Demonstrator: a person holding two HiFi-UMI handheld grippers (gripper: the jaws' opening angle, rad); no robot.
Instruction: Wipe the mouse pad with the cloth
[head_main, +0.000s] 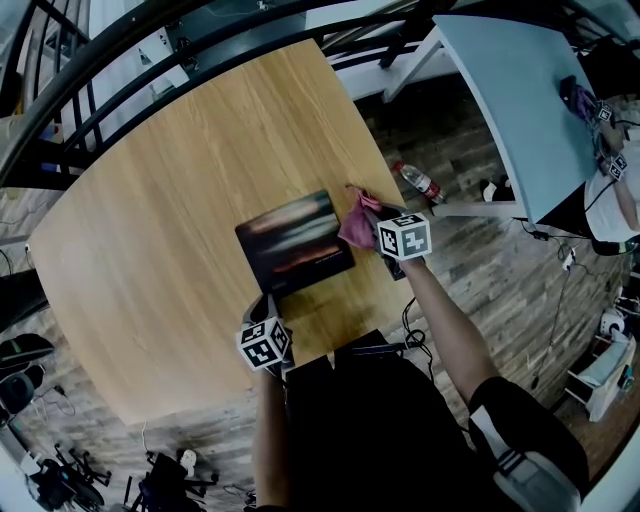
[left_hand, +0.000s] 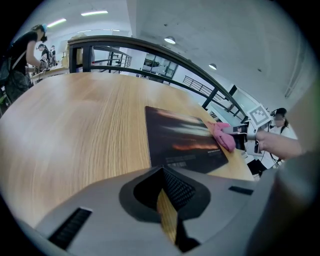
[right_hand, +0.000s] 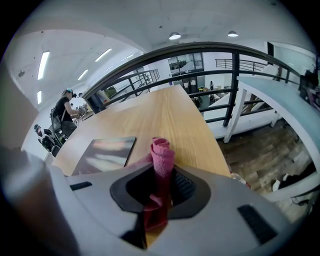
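The mouse pad (head_main: 295, 243) lies flat on the table (head_main: 170, 190), its long axis running left to right, slightly askew. The right gripper (right_hand: 160, 176) clamps the pink cloth (right_hand: 161, 154) at the pad's right short edge; the left gripper (left_hand: 167, 202), closed and empty, sits by its near-left corner

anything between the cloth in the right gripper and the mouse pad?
Nothing visible. The right gripper holds the cloth at the mouse pad's right edge; the pad's top is bare.
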